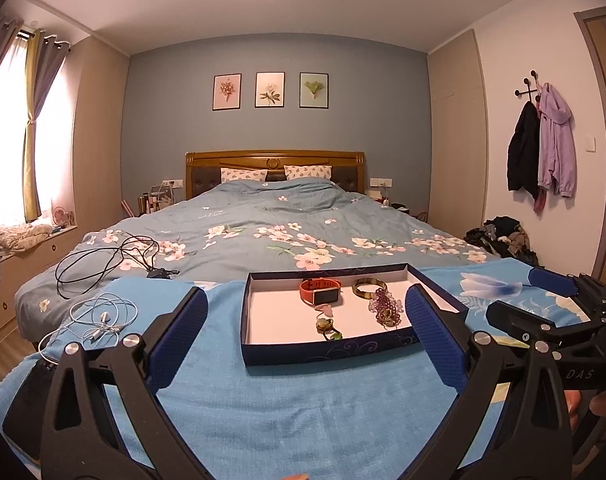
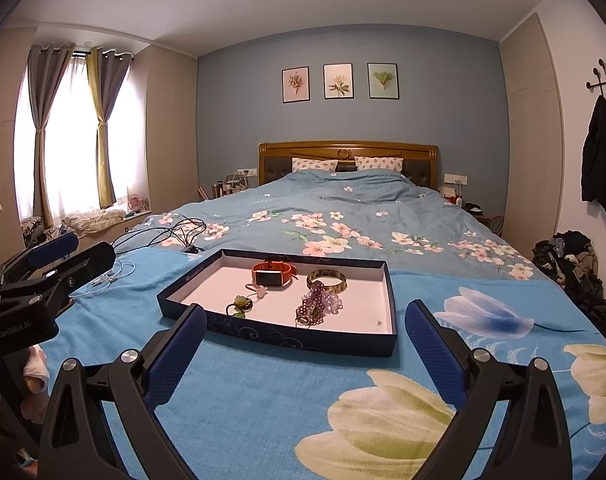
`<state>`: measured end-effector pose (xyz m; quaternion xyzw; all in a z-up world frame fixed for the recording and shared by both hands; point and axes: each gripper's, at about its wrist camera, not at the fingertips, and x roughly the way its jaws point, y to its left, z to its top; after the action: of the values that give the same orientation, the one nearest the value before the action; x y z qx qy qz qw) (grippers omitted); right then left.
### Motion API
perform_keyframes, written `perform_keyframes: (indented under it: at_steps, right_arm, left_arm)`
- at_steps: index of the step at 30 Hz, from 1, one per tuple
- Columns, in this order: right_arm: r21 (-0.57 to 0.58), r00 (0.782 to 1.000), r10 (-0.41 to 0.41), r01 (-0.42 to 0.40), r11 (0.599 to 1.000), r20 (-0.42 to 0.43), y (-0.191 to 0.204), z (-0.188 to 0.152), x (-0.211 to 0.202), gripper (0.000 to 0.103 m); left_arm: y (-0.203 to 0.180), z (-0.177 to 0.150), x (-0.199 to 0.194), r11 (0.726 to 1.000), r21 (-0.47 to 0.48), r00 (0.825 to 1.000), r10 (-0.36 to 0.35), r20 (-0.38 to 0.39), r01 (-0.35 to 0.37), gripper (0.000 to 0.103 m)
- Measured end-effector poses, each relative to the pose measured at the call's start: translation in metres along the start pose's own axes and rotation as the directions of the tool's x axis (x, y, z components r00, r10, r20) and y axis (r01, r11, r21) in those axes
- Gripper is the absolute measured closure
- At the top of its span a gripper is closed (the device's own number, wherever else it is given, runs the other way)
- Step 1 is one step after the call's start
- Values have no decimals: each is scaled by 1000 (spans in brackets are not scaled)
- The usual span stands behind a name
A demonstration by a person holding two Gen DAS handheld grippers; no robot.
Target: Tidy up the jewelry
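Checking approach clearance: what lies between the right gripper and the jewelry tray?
In the right wrist view, only bare blue blanket lies between the open right gripper and the tray; nothing else sits in that stretch.

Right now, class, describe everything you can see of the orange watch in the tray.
The orange watch has a rubbery-looking orange strap curled into a loop and a rectangular face with a pale metal rim, its screen dark. It lies on the white floor of the shallow dark blue tray, near the far wall, left of the bangle. Neither open gripper touches it.
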<state>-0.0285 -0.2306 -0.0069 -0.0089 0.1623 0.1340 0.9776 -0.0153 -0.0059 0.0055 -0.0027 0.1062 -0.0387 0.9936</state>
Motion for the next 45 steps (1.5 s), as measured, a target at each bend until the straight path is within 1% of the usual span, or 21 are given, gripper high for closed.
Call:
perform_keyframes:
  at_steps: [9, 22, 45]
  right_arm:
    - [-9, 1000, -4, 4, 1000, 10, 1, 0, -4, 7]
    - [-7, 1000, -4, 5, 1000, 16, -2, 1, -4, 7]
    - [-15, 1000, -11, 12, 1000, 27, -2, 2, -6, 7]
  left_arm:
    - [-1, 0, -4, 999, 5, 999, 31, 16, -31, 6]
    - [-5, -2, -8, 999, 25, 998, 47, 41, -48, 6]
    - [-5, 1, -6, 998, 21, 998, 51, 47, -52, 6]
